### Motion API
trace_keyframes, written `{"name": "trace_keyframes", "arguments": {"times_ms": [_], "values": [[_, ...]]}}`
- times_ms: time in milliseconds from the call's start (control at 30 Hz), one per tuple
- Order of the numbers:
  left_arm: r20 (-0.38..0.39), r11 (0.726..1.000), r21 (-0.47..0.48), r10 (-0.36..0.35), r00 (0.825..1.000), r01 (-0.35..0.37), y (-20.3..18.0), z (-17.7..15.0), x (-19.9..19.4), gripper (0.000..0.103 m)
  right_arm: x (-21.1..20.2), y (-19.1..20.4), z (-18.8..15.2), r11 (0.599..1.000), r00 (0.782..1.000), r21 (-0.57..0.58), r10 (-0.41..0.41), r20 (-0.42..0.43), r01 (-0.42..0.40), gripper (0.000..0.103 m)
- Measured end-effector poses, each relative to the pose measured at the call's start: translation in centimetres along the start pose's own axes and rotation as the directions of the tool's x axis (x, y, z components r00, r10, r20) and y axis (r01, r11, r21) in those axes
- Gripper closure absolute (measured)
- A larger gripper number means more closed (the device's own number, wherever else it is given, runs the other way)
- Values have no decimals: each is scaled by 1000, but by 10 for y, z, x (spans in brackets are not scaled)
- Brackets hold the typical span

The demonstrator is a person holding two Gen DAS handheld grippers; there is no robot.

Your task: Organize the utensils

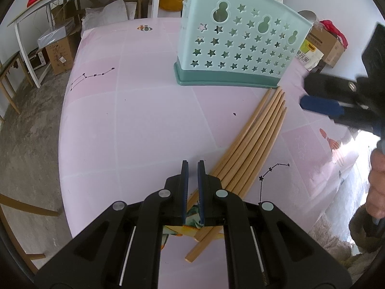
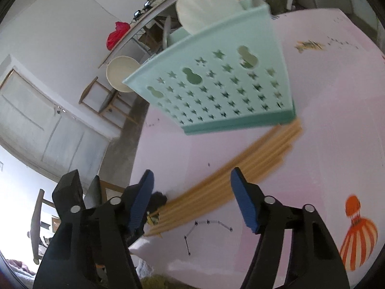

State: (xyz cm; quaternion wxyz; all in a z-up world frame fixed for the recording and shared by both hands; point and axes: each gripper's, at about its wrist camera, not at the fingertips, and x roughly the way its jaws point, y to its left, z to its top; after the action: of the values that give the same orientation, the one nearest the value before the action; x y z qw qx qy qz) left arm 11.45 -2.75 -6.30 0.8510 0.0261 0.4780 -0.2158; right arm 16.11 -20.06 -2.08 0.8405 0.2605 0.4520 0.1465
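Observation:
Several wooden chopsticks lie in a fanned bundle on the pink tablecloth, their thin tips touching the base of a mint-green utensil holder with star cut-outs. My left gripper sits low over the thick ends, shut on a small patterned wrapper. My right gripper hovers at the right. In the right wrist view it stands open above the blurred chopsticks, nothing between its blue pads. The holder stands just beyond.
The cloth's left edge drops to a concrete floor. Cardboard boxes and a white bench stand beyond it. A person's hand is at the right. A balloon print marks the cloth.

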Motion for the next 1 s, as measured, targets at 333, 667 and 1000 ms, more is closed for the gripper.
{"name": "trace_keyframes", "arguments": {"times_ms": [333, 667, 1000], "values": [[0, 1000, 0, 7, 1000, -7, 1, -1, 0, 97, 39, -2, 22, 998, 997, -8, -55, -55, 55, 55], [3, 1000, -3, 2, 1000, -2, 2, -2, 0, 97, 69, -3, 33, 993, 989, -15, -116, -95, 115, 56], [6, 1000, -8, -4, 1000, 4, 4, -2, 0, 97, 77, -7, 40, 986, 983, -3, -165, -85, 165, 56]]}}
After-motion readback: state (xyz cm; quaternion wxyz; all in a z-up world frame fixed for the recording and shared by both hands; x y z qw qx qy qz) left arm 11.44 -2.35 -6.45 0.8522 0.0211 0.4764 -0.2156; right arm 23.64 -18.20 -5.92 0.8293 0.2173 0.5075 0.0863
